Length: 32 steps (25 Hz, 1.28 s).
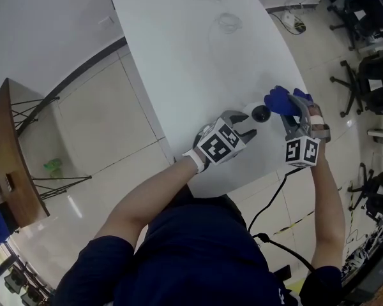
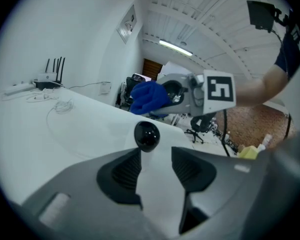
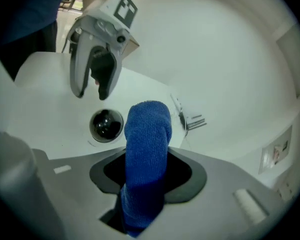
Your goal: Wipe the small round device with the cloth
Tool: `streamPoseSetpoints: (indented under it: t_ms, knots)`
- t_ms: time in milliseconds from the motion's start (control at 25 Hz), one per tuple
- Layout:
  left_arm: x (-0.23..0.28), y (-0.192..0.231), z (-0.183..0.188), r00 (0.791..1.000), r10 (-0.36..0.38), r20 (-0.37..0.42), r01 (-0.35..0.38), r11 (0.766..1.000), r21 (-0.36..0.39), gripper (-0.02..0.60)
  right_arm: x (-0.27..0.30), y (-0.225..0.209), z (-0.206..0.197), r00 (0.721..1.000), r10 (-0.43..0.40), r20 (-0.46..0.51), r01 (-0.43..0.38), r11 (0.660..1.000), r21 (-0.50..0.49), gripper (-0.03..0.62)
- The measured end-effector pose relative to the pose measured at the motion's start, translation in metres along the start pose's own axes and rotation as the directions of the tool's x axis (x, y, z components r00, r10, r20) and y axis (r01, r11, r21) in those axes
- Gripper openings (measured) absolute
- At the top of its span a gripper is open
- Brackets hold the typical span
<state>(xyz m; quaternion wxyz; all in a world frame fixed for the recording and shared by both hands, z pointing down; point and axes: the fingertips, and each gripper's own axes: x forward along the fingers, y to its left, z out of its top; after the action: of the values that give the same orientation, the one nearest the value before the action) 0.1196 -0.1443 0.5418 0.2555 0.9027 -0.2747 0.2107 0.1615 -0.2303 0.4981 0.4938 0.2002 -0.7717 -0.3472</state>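
Right hand-held gripper (image 3: 147, 171): jaws clenched on a folded blue cloth (image 3: 149, 129), whose free end stands out past the tips. Left hand-held gripper (image 2: 155, 159): jaws apart, nothing between them, facing the right one over the white bench (image 1: 185, 56). Small round device (image 2: 147, 136): black dome on the bench, just ahead of the left tips and beside the cloth's end, with a coiled cable (image 1: 228, 21) well beyond.
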Motion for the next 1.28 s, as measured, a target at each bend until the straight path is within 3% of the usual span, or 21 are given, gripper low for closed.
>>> streamPoseSetpoints:
  t_ms: [200, 520, 720, 1040, 1160, 1280]
  knots:
    - [0.004, -0.01, 0.004, 0.999, -0.032, -0.005, 0.033, 0.999, 0.029, 0.19, -0.018, 0.017, 0.033, 0.997, 0.059, 0.047, -0.046, 0.971, -0.234, 0.176]
    - [0.019, -0.028, 0.006, 0.996, -0.082, 0.017, 0.082, 0.997, 0.01, 0.191, 0.023, 0.008, 0.022, 0.989, 0.145, 0.032, -0.13, 0.95, -0.285, 0.176]
    - [0.029, -0.036, -0.002, 0.994, -0.113, -0.001, 0.113, 0.994, 0.005, 0.19, 0.064, 0.023, 0.019, 0.963, 0.268, 0.04, -0.231, 0.889, -0.394, 0.173]
    - [0.036, -0.031, -0.011, 0.994, -0.104, -0.015, 0.104, 0.994, -0.017, 0.19, 0.108, 0.064, -0.003, 0.914, 0.404, -0.031, -0.359, 0.772, -0.524, 0.173]
    - [0.033, -0.029, -0.014, 0.995, -0.099, -0.016, 0.098, 0.995, -0.027, 0.19, 0.111, 0.065, -0.008, 0.916, 0.4, -0.04, -0.367, 0.792, -0.489, 0.173]
    - [0.025, -0.025, -0.02, 0.997, -0.079, -0.012, 0.078, 0.997, -0.029, 0.19, 0.101, 0.04, -0.011, 0.945, 0.326, -0.032, -0.317, 0.887, -0.337, 0.173]
